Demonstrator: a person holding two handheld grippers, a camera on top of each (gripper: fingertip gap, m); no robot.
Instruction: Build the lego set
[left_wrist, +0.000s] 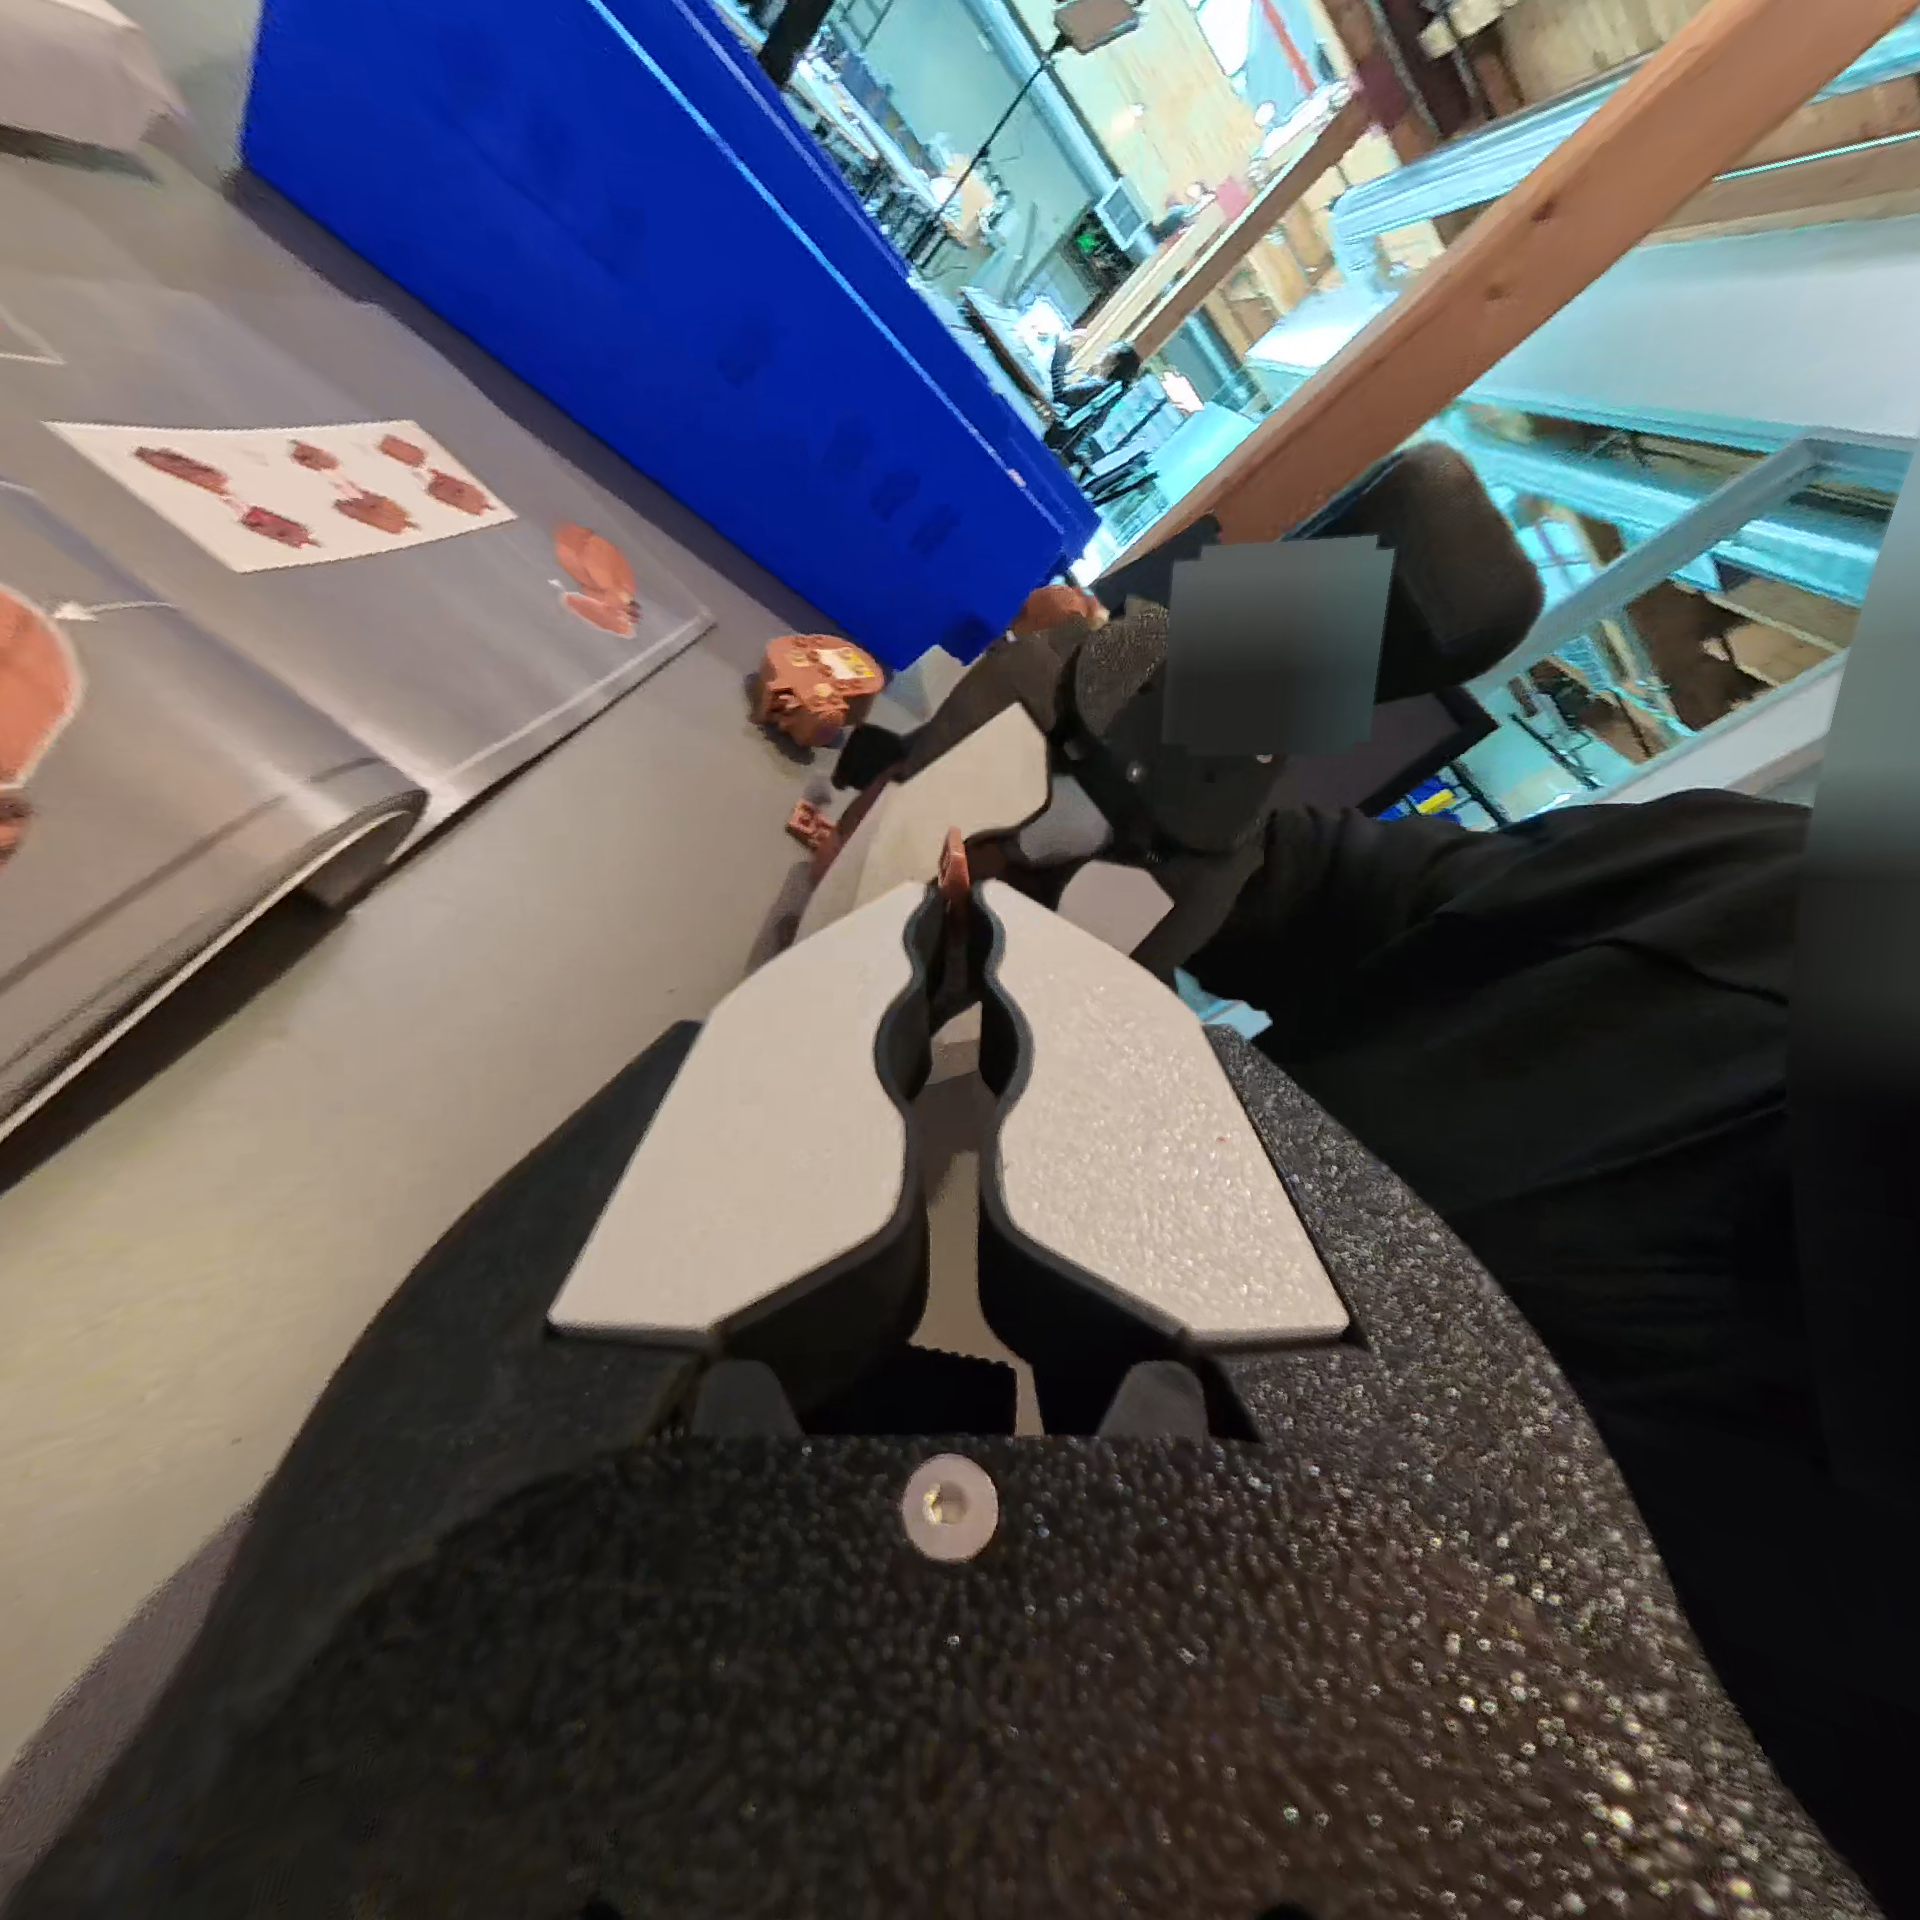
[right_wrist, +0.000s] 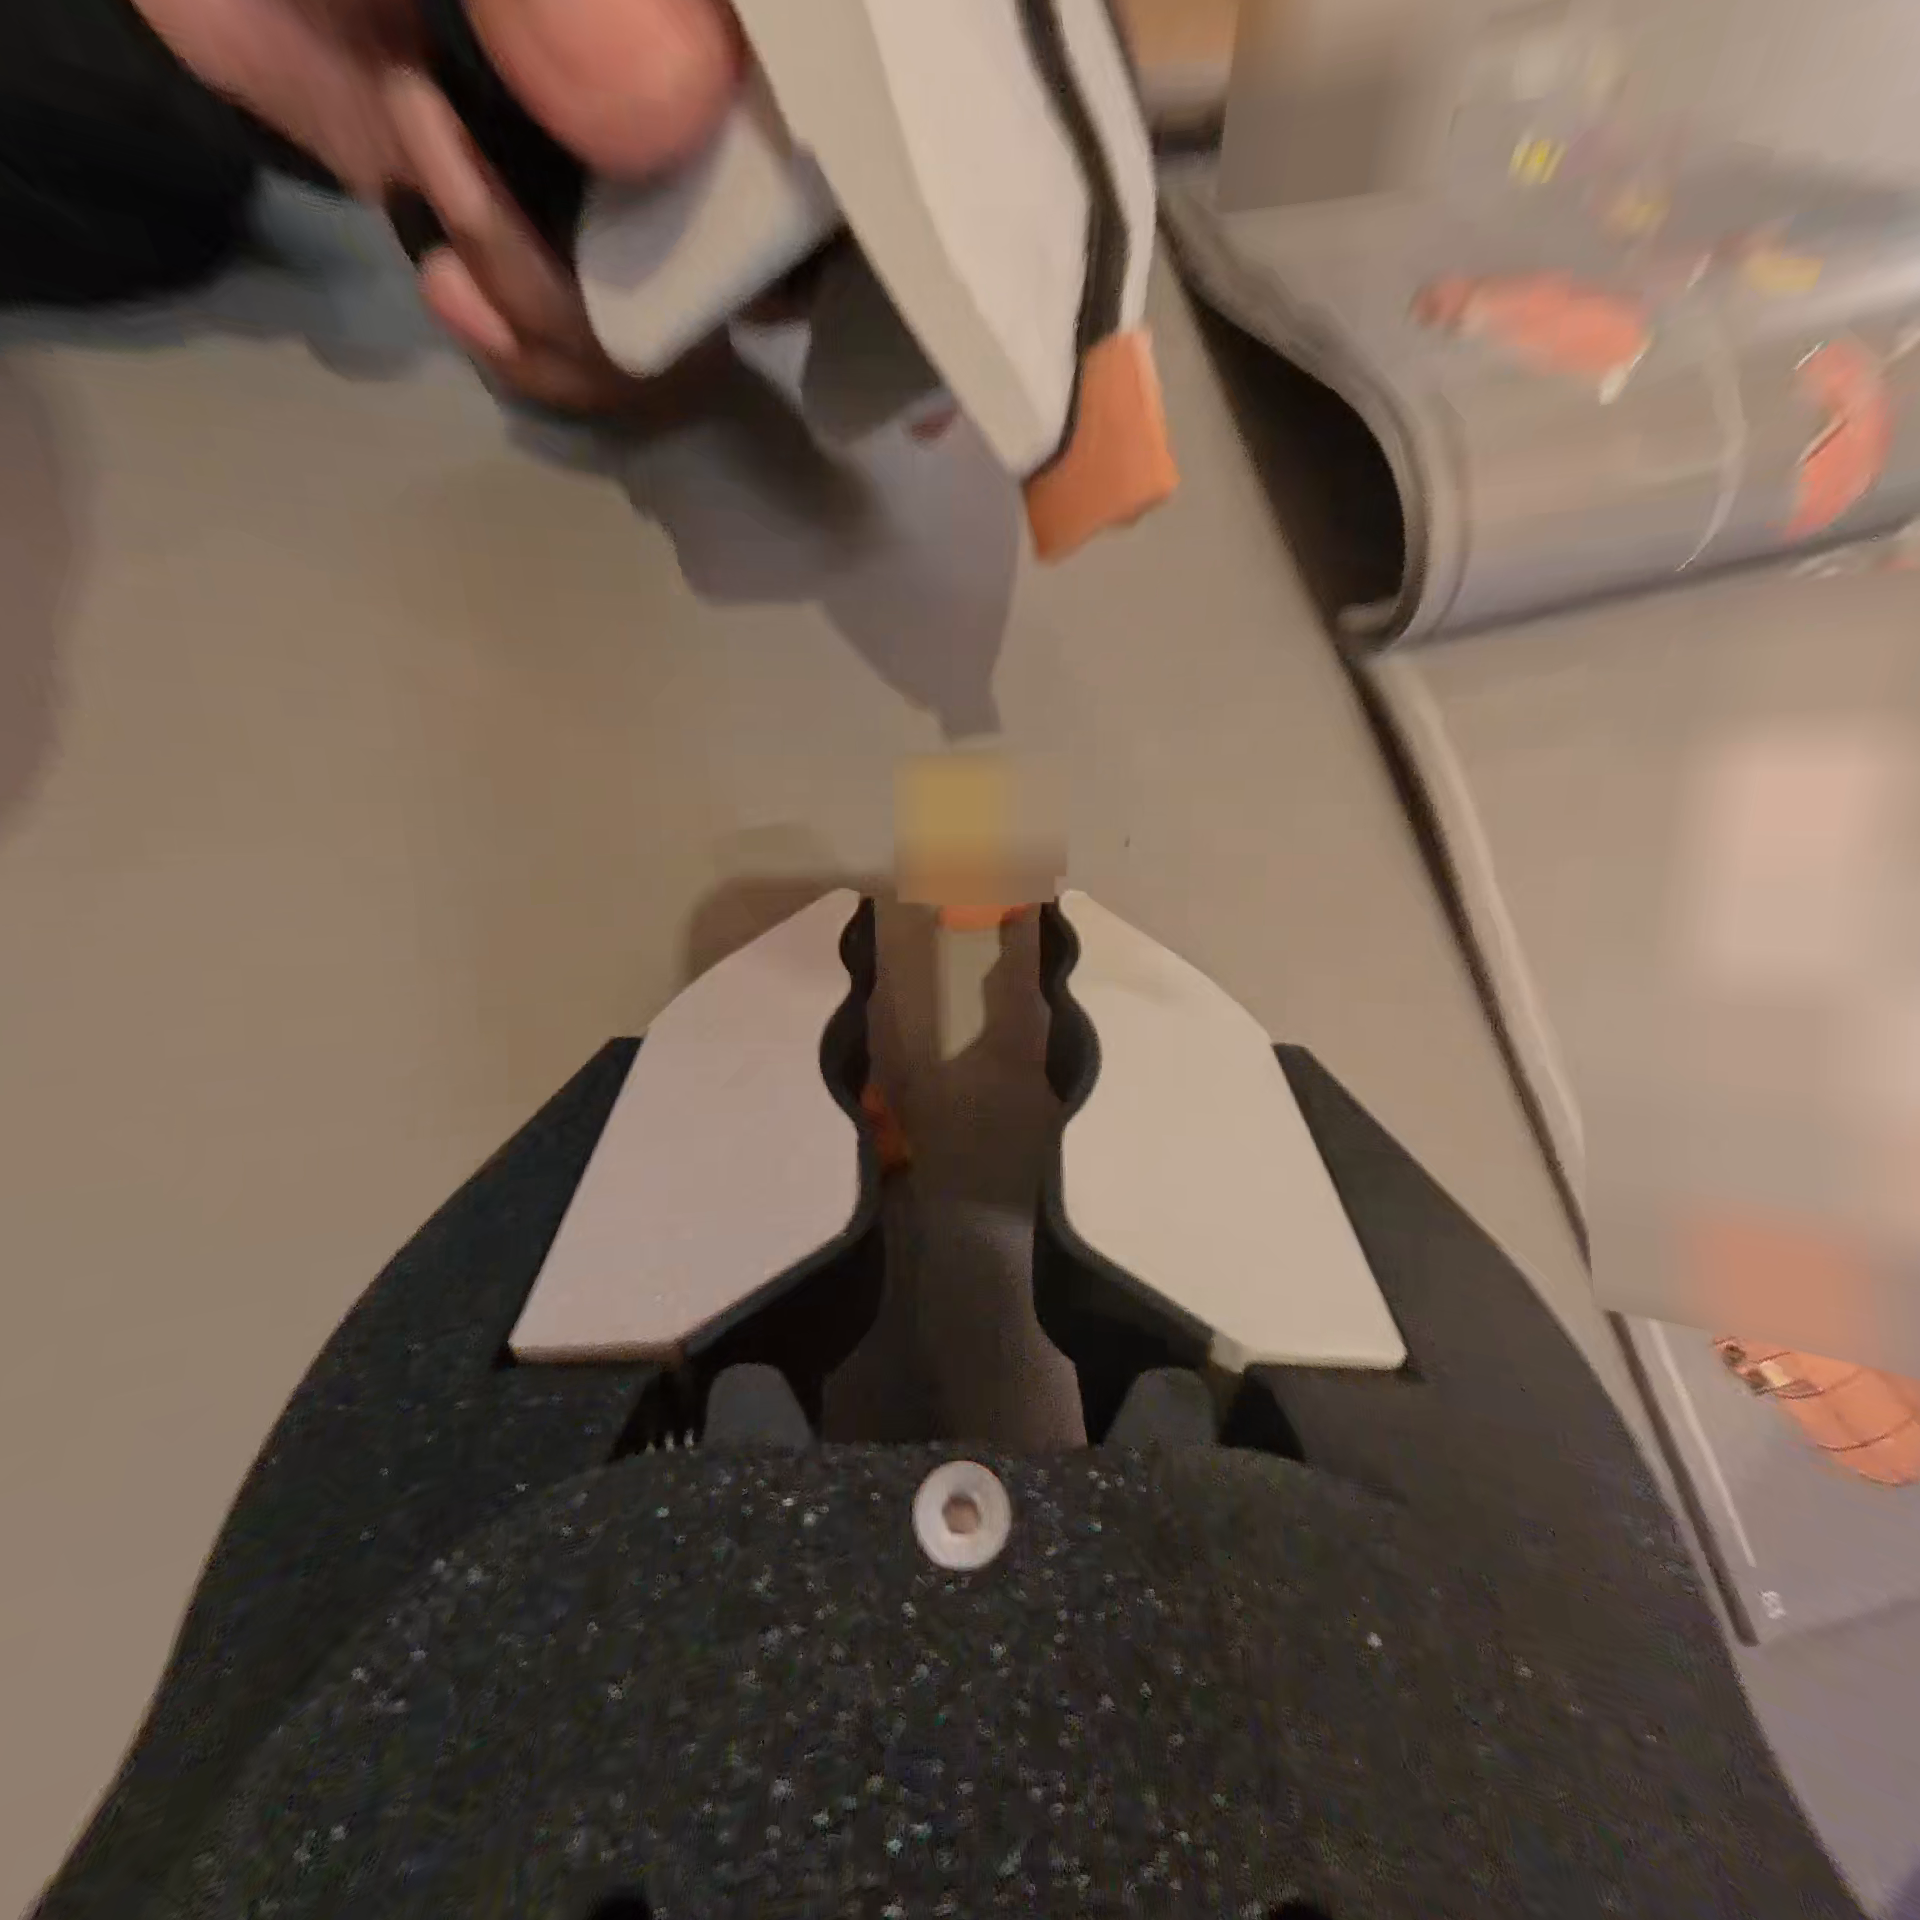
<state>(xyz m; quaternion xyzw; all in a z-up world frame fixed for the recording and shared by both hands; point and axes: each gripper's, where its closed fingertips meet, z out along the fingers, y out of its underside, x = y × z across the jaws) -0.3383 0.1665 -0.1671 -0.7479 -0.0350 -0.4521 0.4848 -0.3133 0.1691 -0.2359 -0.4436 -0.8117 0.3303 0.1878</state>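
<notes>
1. Two grippers are in use, each with a brown lego piece at its tips, and they meet tip to tip above the grey table (left_wrist: 436, 1091).
2. The left gripper (left_wrist: 961, 914) is clenched on a thin brown plate (left_wrist: 953, 883). The plate stands on edge between the fingertips, its long axis running along the fingers and its end projecting past them.
3. In the right wrist view the same left gripper (right_wrist: 1081, 457) enters from the top, pointing down and to the right, with the brown plate (right_wrist: 1107, 447) sticking out of its tip.
4. The right gripper (right_wrist: 956, 914) has its jaws a moderate gap apart. A small orange-brown piece (right_wrist: 977, 916) sits at its tips under a mosaic patch. Whether the fingers actually grip it cannot be told, because of blur and the patch.
5. Deciding relation: the plate lies ahead of and slightly right of the right gripper's tips, apart from them, its free end slanting down toward them. Judgement: the next move is to bring the two pieces together, so the plate face must square up with the piece at the right tips.
6. Risk, as a judgement: a plate held by so narrow a margin may pivot under pressing force.
7. Other items: an open instruction booklet (left_wrist: 312, 644) lies to the left, a partly built brown model (left_wrist: 816, 686) and a loose brown piece (left_wrist: 810, 823) sit beyond it near a blue bin (left_wrist: 623, 291).
</notes>
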